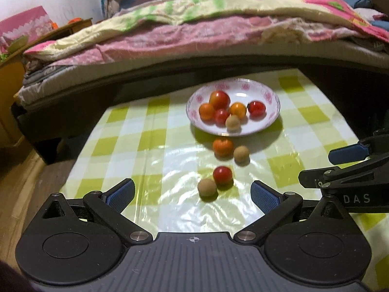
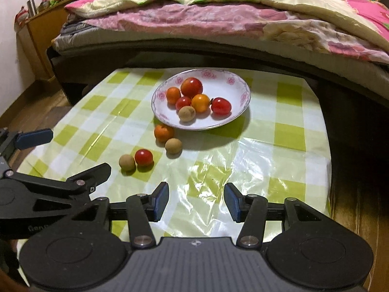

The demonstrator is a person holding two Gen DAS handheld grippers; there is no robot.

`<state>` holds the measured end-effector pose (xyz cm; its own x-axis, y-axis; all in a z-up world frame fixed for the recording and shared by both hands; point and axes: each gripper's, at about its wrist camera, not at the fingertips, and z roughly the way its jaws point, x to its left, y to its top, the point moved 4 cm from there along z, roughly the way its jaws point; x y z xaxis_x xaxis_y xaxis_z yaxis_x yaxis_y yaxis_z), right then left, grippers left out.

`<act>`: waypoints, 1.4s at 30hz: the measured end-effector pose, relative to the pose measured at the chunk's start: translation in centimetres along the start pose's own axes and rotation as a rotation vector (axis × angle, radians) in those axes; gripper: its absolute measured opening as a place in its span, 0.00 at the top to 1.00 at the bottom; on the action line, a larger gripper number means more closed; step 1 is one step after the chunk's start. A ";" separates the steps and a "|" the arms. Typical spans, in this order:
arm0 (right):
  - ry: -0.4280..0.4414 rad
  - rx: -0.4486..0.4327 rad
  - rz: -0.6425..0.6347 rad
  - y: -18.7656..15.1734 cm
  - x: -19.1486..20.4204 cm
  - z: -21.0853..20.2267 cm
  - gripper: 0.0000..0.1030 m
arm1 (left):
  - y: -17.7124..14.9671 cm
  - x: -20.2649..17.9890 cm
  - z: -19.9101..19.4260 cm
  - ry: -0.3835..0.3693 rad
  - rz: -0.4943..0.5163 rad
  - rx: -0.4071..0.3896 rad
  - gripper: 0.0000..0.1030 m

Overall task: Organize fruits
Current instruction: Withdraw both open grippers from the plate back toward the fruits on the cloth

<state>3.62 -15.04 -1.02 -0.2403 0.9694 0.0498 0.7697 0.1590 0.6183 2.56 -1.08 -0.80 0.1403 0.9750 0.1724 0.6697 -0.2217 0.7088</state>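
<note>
White plate (image 1: 272,97) with pink flower rim sits at far side of table (image 1: 121,131); it holds six fruits: large red one (image 1: 220,99), two orange, two smaller red, one tan; four loose fruits lie on the checked cloth nearer the claws: orange one (image 1: 223,147) touching the plate rim, tan ball (image 1: 241,153) beside it, red one (image 1: 222,175) and tan ball (image 1: 206,187) touching; bare cloth to both sides; bed (image 1: 170,48) runs just behind the far table edge; left claw (image 1: 192,196) spread wide, holding nothing; right claw (image 2: 197,202) partly open, holding nothing; right view alone shows the table's right edge.
</note>
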 end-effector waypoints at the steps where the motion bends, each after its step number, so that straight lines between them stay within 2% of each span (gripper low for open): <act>1: -0.001 0.006 -0.006 -0.1 0.1 0.2 0.50 | -0.2 0.1 0.1 0.000 0.001 0.007 0.01; 15: 0.005 0.059 -0.030 -0.7 0.7 1.9 0.50 | -0.8 -0.1 0.9 0.012 0.032 0.044 0.03; 42: 0.017 0.077 -0.064 -0.7 1.5 3.2 0.50 | -1.3 0.4 1.4 0.013 0.035 0.063 0.07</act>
<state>4.56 -13.08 -3.86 -0.3003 0.9535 0.0258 0.7955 0.2354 0.5583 2.77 -0.35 -2.64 0.1556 0.9663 0.2052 0.7091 -0.2539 0.6578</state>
